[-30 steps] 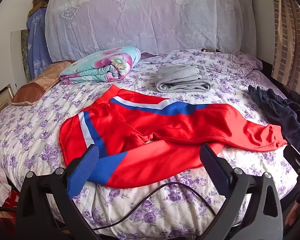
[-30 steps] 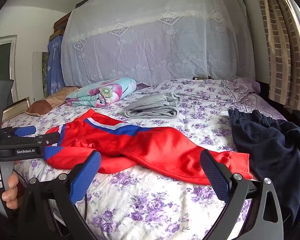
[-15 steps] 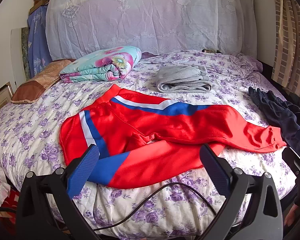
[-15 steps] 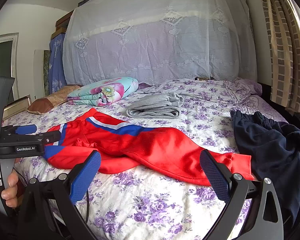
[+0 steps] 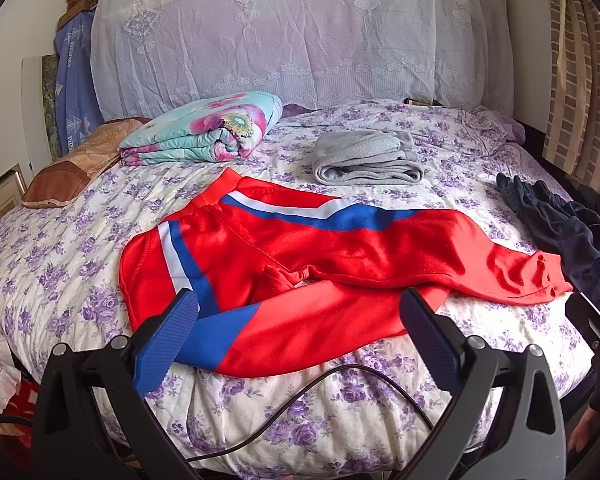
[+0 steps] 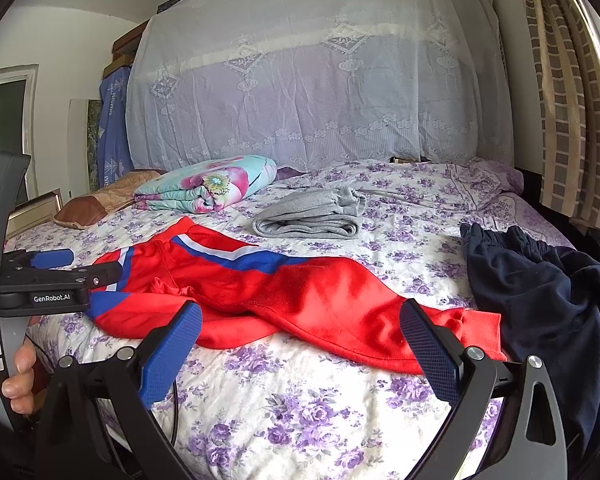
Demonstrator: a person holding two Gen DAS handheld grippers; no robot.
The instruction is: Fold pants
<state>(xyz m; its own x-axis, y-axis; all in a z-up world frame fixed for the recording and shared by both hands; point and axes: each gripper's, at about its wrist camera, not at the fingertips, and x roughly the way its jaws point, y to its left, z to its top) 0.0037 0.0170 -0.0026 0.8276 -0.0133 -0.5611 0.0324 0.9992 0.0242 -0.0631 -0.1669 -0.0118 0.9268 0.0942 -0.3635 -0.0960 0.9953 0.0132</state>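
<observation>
Red pants (image 5: 324, 256) with blue and white side stripes lie spread and rumpled across the flowered bed, waistband to the left, legs running right. In the right wrist view the same red pants (image 6: 300, 300) stretch toward the near right edge. My left gripper (image 5: 300, 316) hovers open just short of the near leg, nothing between its fingers. My right gripper (image 6: 300, 332) is open too, held above the bed edge near the leg cuff. The left gripper's body (image 6: 52, 284) shows at the left of the right wrist view, held by a hand (image 6: 16, 380).
Folded grey pants (image 5: 368, 158) lie further back on the bed. Dark navy pants (image 6: 548, 304) are heaped at the right edge. A rolled flowered quilt (image 5: 208, 132) and a brown pillow (image 5: 68, 172) sit at the back left. A black cable (image 5: 320, 396) hangs over the near edge.
Both views have shifted slightly closer to the bed and upward. The pants have not moved and both grippers stay open.
</observation>
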